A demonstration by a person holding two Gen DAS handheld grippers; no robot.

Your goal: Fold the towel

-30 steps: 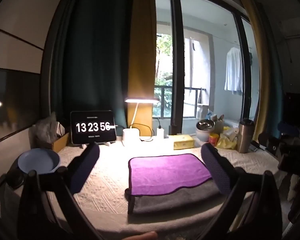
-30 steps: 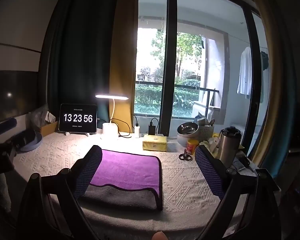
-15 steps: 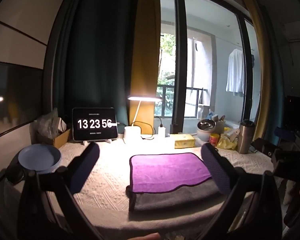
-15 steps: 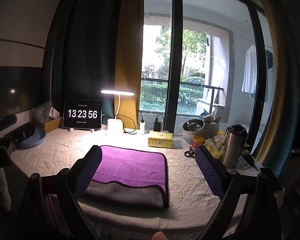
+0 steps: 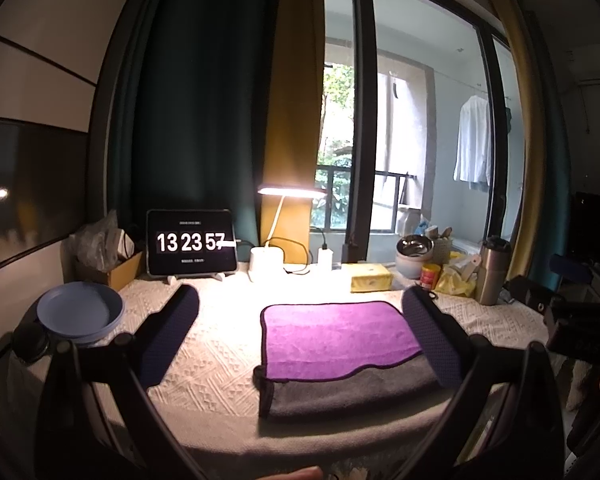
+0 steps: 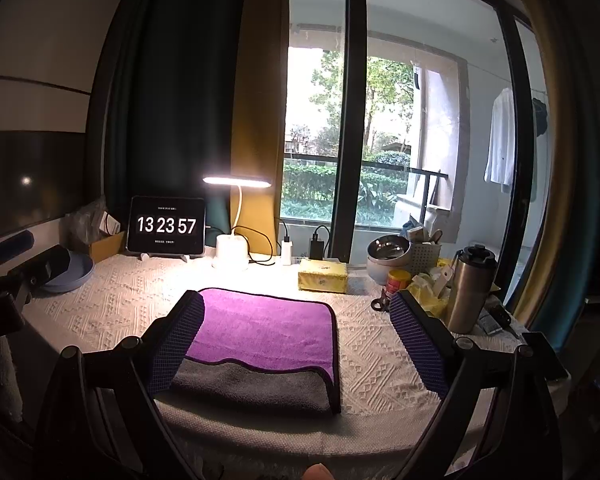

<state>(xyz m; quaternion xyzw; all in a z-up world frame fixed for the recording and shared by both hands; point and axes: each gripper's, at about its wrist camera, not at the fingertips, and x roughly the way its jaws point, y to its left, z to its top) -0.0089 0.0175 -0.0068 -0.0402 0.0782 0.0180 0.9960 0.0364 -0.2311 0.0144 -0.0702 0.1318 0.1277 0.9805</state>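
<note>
A folded towel (image 5: 340, 344), purple on top with a grey layer showing along its near edge, lies flat on the white textured tablecloth (image 5: 216, 360). It also shows in the right wrist view (image 6: 260, 340). My left gripper (image 5: 300, 328) is open and empty, held above the table's near edge, back from the towel. My right gripper (image 6: 296, 332) is open and empty, also back from the towel. Neither touches the cloth.
A blue plate (image 5: 80, 314) sits at the left. At the back stand a tablet clock (image 5: 191, 243), a lit desk lamp (image 5: 266, 264), a yellow tissue pack (image 5: 370, 277), bowls (image 6: 388, 254) and a steel tumbler (image 6: 470, 288). The other gripper shows at the right edge (image 5: 572, 328).
Both grippers have drawn back and risen slightly, so the towel sits a little lower in view. The towel has not moved. The clock has ticked from 56 to 57.
</note>
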